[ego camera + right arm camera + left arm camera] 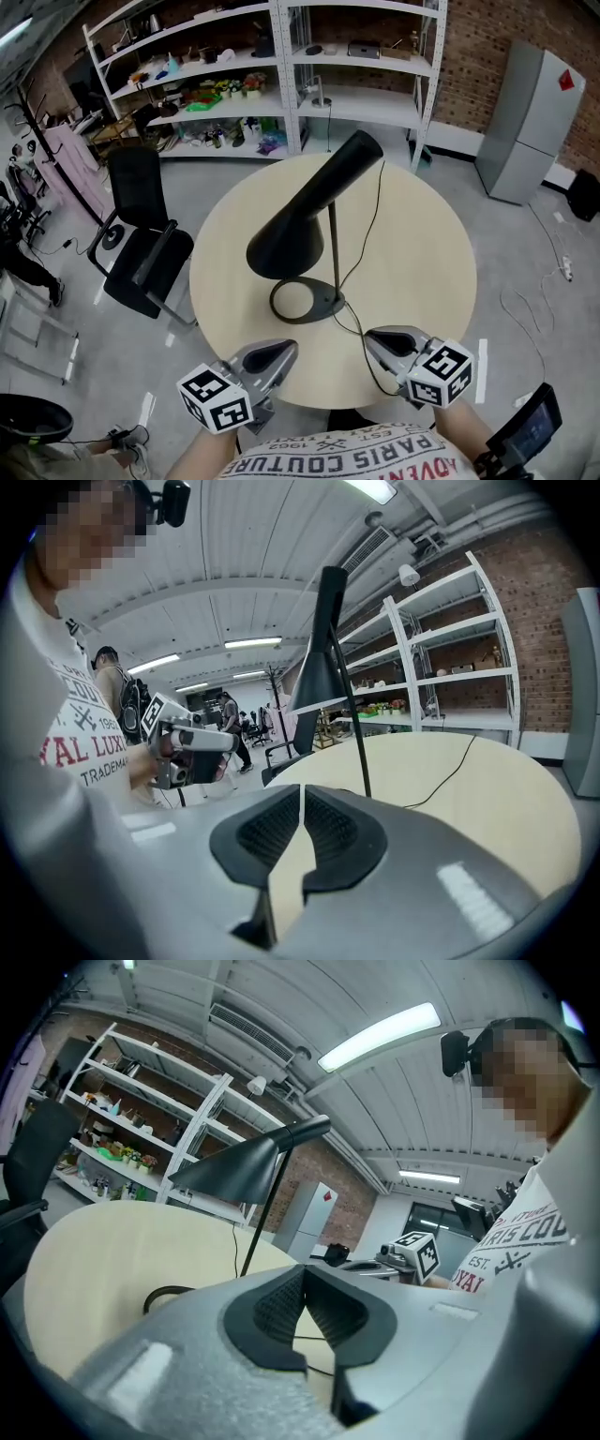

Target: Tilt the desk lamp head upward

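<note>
A black desk lamp stands on the round beige table (422, 244). Its cone head (309, 211) slants down to the left, over the ring base (305, 300). A thin stem (333, 244) carries the head. My left gripper (281, 349) hovers at the table's near edge, left of the base, shut and empty. My right gripper (375, 337) hovers to the right of the base, with a hairline gap between its pads and nothing in it. The left gripper view shows shut jaws (303, 1274) below the lamp head (239, 1171). In the right gripper view the jaws (302, 794) point towards the lamp head (319, 667).
The lamp's black cable (375, 206) runs over the table to its far edge and loops near my right gripper. A black office chair (141, 244) stands left of the table. White shelves (262, 75) fill the back, and a grey cabinet (530, 122) stands at the right.
</note>
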`<state>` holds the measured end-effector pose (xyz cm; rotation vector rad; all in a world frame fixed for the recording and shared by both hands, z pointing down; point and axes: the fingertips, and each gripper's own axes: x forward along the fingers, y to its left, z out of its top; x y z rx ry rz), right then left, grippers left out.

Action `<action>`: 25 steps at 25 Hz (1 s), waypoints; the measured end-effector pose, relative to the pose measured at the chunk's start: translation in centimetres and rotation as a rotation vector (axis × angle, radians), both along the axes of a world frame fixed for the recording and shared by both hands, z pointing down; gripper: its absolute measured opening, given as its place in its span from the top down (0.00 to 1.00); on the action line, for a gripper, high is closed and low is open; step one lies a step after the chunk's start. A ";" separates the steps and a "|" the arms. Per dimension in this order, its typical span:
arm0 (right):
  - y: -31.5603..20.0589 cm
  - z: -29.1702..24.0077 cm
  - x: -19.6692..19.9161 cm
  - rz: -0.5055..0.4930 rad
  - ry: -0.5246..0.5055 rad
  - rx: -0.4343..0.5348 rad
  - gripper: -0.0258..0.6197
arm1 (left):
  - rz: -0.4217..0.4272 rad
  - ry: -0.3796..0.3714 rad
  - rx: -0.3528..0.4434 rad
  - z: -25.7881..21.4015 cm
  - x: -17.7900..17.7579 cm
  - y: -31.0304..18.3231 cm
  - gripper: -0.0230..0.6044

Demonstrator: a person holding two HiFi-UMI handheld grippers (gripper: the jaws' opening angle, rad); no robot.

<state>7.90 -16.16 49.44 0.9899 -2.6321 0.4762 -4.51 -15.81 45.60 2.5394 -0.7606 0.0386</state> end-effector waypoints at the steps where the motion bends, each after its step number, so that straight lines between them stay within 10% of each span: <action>1: -0.8 0.2 0.0 -0.006 0.002 -0.003 0.93 | 0.015 0.010 -0.002 0.0 0.2 -0.4 0.96; 25: -14.5 0.5 -3.9 -0.046 0.084 0.170 0.78 | -0.063 0.196 -0.091 0.4 -2.9 -6.5 0.83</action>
